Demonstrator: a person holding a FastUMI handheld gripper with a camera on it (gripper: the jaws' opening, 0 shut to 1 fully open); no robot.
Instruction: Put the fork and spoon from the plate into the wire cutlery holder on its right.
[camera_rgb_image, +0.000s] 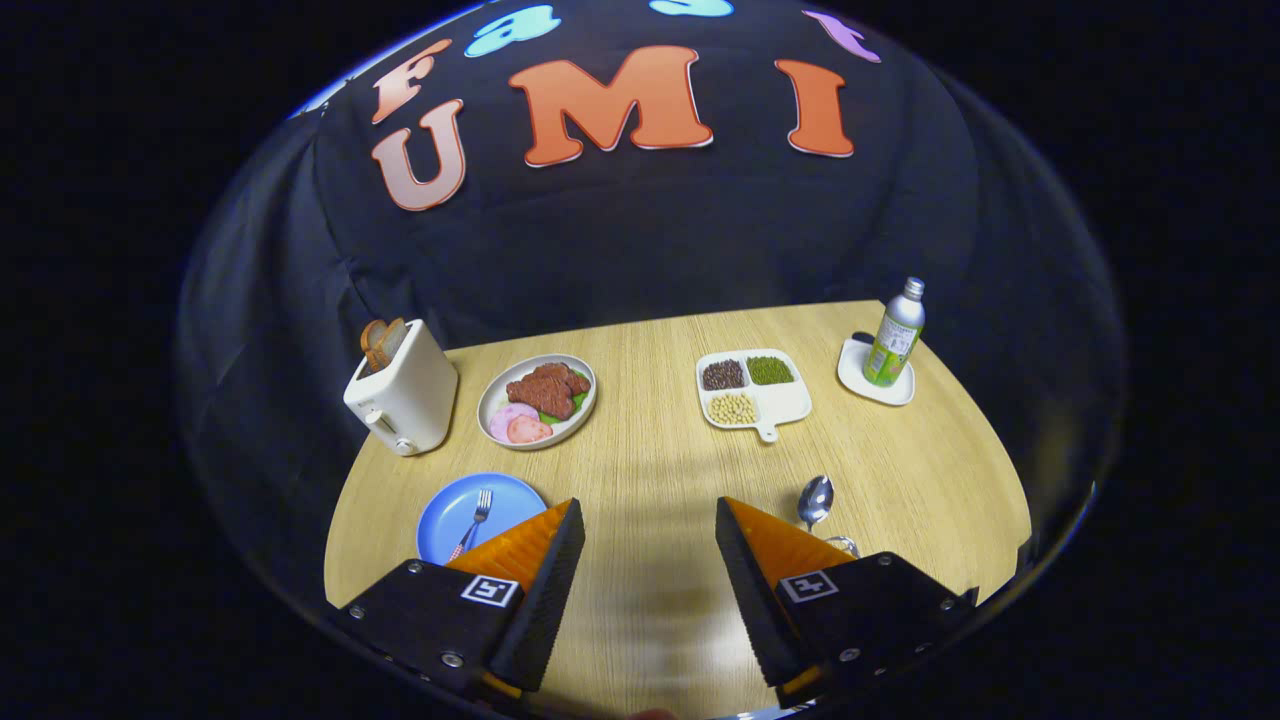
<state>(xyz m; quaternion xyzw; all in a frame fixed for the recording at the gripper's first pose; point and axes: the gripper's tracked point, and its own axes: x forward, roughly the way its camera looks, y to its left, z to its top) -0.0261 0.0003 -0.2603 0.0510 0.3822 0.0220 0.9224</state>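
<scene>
The gripper (650, 525) is hanging above the wooden table (650, 460) with its two fingers (540, 570) spread wide, nothing between them but bare tabletop, and gripping nothing.

At about ten o'clock from the fingertips, just past the left finger, a round blue plate (455, 505) is sitting on the table, its near edge hidden behind that finger. The fork (472, 520) is lying on the plate: silver tines pointing away toward twelve o'clock, a slim neck, and a handle that looks reddish and patterned running back toward the finger.

At about two o'clock, just beyond the right finger, the spoon (815, 498) is standing upright, its shiny oval bowl uppermost and catching light. Its stem is dropping into the wire cutlery holder (843, 545), of which only a thin wire rim is peeking out beside the finger.

Farther out at eleven o'clock, a pale plate of food (500, 395) is sitting with dark meat, a green leaf and pink slices. Left of it a white toaster (403, 395) is holding bread slices. At one o'clock a white divided tray (785, 400) is holding three heaps of beans, dark, green and pale. Beyond it at two o'clock a green bottle (895, 335) is standing on a small white dish (860, 385).
</scene>
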